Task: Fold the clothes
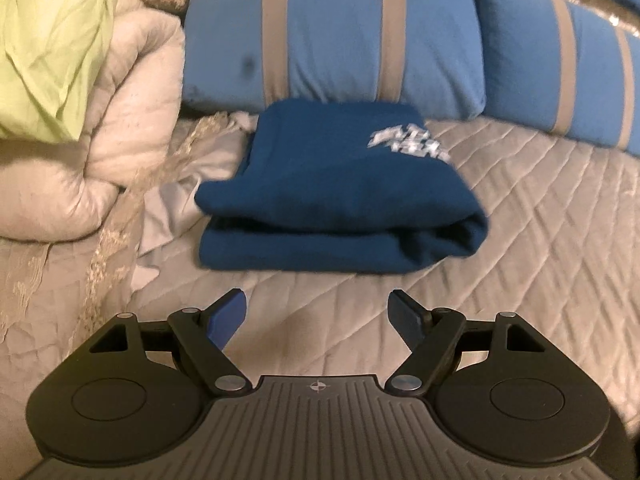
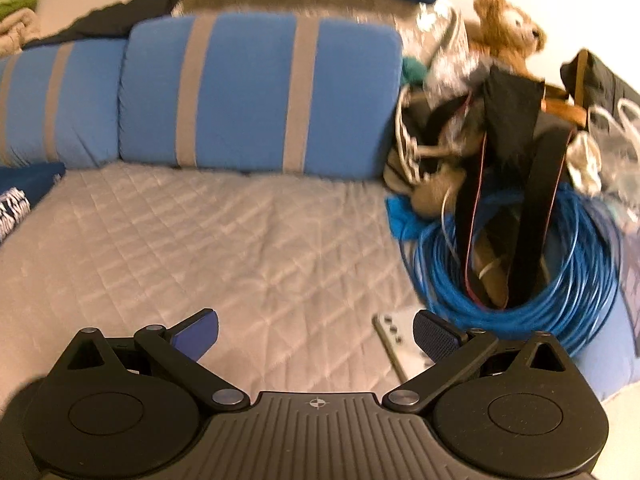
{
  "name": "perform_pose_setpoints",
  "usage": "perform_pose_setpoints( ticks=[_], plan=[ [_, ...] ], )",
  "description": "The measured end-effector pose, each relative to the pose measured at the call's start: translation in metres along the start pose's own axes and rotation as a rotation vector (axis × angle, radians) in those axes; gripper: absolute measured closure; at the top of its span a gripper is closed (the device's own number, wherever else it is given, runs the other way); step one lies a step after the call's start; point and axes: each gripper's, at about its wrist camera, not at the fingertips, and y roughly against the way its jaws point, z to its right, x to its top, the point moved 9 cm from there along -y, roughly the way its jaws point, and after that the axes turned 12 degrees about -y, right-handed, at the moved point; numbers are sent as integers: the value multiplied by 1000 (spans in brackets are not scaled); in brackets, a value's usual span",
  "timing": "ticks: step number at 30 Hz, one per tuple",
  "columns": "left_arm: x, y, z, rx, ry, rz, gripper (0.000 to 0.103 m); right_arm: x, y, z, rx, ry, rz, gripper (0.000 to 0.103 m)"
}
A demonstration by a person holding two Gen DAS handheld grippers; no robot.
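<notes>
A dark blue garment with white lettering lies folded in a thick rectangle on the grey quilted bed cover, in front of a blue striped pillow. My left gripper is open and empty, just short of the garment's near edge. In the right wrist view only a corner of the garment shows at the far left. My right gripper is open and empty above the bare cover.
Two blue pillows with grey stripes line the back. A beige duvet and a light green sheet are piled left. Right: a blue cable coil, black straps, a teddy bear, a white flat device.
</notes>
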Motion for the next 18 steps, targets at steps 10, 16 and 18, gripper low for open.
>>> perform_pose_setpoints(
  ticks=[10, 16, 18],
  plan=[
    [-28, -38, 0, 7, -11, -104, 25, -51, -70, -12, 34, -26, -104, 0],
    [-35, -51, -2, -15, 17, -99, 22, -70, -97, -25, 47, -18, -124, 0],
    [-35, -53, -3, -22, 25, -93, 21, -75, -106, -27, 45, -11, -131, 0]
  ],
)
